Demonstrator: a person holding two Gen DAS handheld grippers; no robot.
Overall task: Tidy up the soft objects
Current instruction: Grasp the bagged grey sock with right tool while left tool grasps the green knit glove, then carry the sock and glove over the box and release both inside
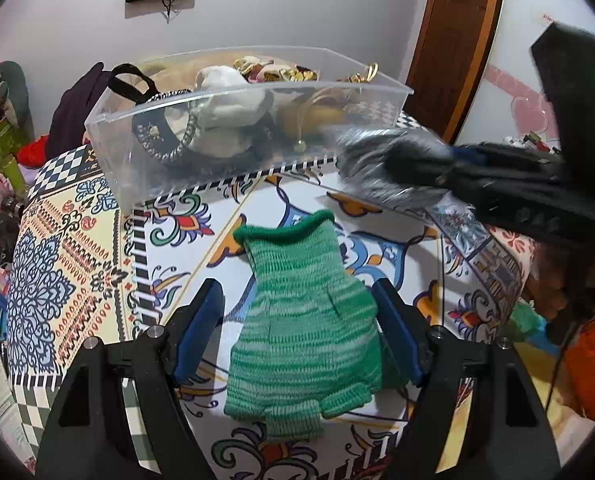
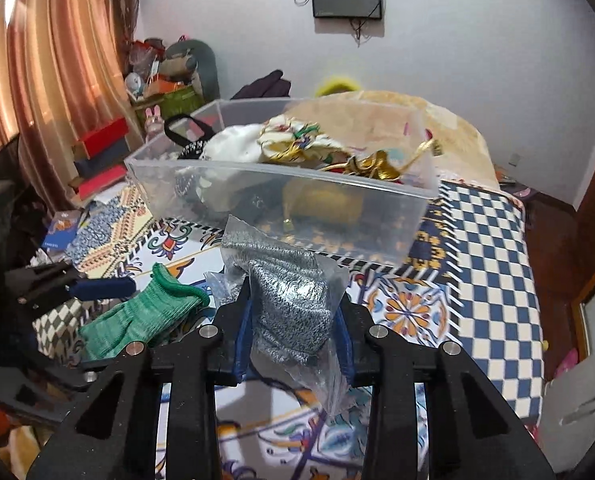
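Left wrist view
- Left tongs (image 1: 297,308): held open, nothing gripped; blue pads stand either side of the green knitted wool glove (image 1: 301,320).
- Green glove: laid flat on the patterned, tile-printed tabletop (image 1: 77,248), cuff pointing toward the clear rectangular plastic bin (image 1: 233,128), palm between the pads; contact with the pads cannot be told.
- Bin: seen beyond the glove, already stocked with a white cloth pouch (image 1: 229,108) and other soft items.
- Right tongs (image 1: 449,172): seen blurred at right, carrying the grey knitted glove in a clear plastic bag (image 1: 377,168) just beside the bin's near corner.
- Risk: if the pads are closed so far back, only a fold may be pinched, and the fingers may drag.

Right wrist view
- Right tongs (image 2: 293,316): closed on the grey bagged glove (image 2: 289,308), which is raised off the tabletop.
- Position: bag top reaches the near wall of the bin (image 2: 377,216), not yet over the rim.
- Risk: slick film may slip from the pads; the loose bag tail hanging below may catch the rim.
- Green glove (image 2: 137,320): seen lower left, beside the left tongs (image 2: 97,286).
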